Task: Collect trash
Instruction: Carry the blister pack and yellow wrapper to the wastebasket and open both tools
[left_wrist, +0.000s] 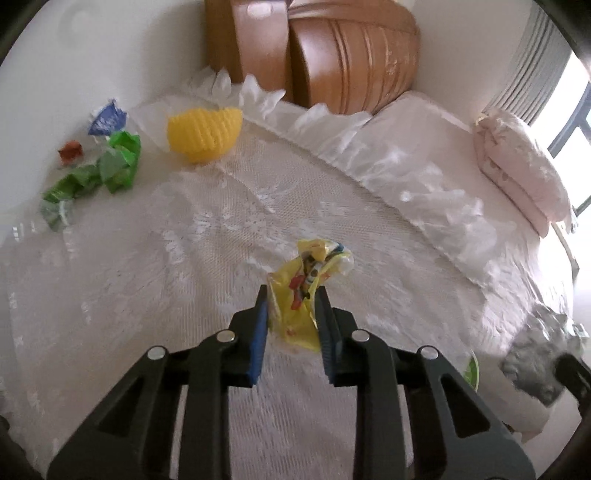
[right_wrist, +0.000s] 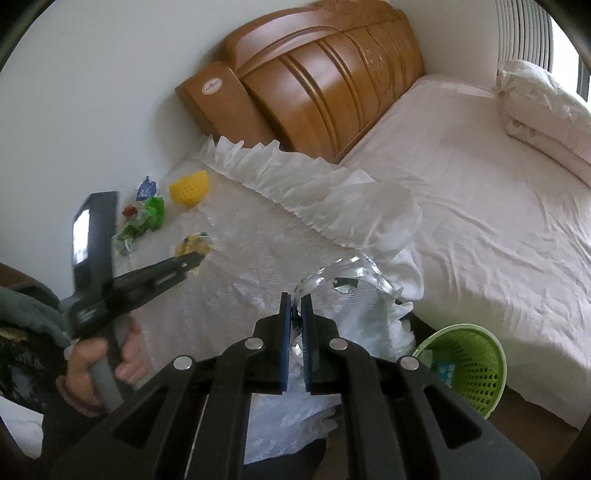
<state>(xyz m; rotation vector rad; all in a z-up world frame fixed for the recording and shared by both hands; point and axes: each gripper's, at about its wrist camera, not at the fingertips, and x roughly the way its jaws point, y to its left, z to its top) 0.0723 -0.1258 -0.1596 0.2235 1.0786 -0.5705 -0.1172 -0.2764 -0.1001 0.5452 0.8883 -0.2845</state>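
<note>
My left gripper (left_wrist: 291, 295) pinches a yellow wrapper (left_wrist: 301, 295) between its blue pads, the crumpled top sticking out past the fingertips above the lace cover (left_wrist: 147, 277). My right gripper (right_wrist: 295, 306) is pressed nearly together on a strip of silver foil (right_wrist: 343, 269), which curls up and over to the right from the tips. From the right wrist view my left hand (right_wrist: 96, 365) shows low on the left, wrapped round its grip, with the left gripper reaching over the cover.

Farther off, near the wall, the other trash lies on the cover: a green wrapper (left_wrist: 110, 166), a blue-and-white packet (left_wrist: 107, 118), a small red-brown scrap (left_wrist: 70, 151), and a yellow foam net (left_wrist: 205, 133) just beside them. A green basket (right_wrist: 469, 369) stands on the floor below the bed's edge, right of my right gripper, with some scraps inside. Beyond are the wooden headboard (right_wrist: 325, 85), the pale sheet (right_wrist: 480, 177) and a folded quilt (right_wrist: 546, 118).
</note>
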